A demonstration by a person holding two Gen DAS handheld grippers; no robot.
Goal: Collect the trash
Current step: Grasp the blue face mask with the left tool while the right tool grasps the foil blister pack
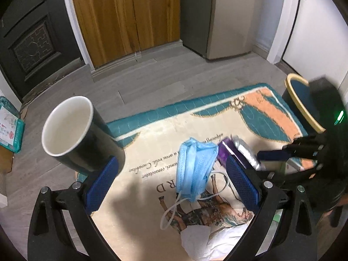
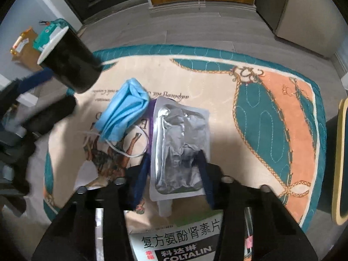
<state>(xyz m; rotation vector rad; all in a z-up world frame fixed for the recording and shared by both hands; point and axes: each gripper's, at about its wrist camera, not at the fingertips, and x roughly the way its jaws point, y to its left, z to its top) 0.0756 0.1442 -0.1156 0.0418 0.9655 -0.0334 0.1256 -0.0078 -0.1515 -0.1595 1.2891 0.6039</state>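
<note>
Right wrist: face mask [image 2: 124, 111] touching silver pouch [image 2: 180, 145]; cup [image 2: 69, 65] near.

Below me, grey floor [image 1: 152, 74] carries a teal-bordered rug [image 2: 271, 113]. On the rug I note: blue mask [image 2: 124, 113], silver pouch [image 2: 180, 143], white paper [image 1: 195, 239], medicine box [image 2: 178, 239]. A bin [image 1: 302, 104] stands at the rug's edge.

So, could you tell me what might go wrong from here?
1. The right gripper pinches the silver foil pouch near one end; it may swing or slip when lifted.
2. The blue face mask overlaps the pouch's edge and could drag along.
3. The black paper cup beside the left gripper might tip.
</note>
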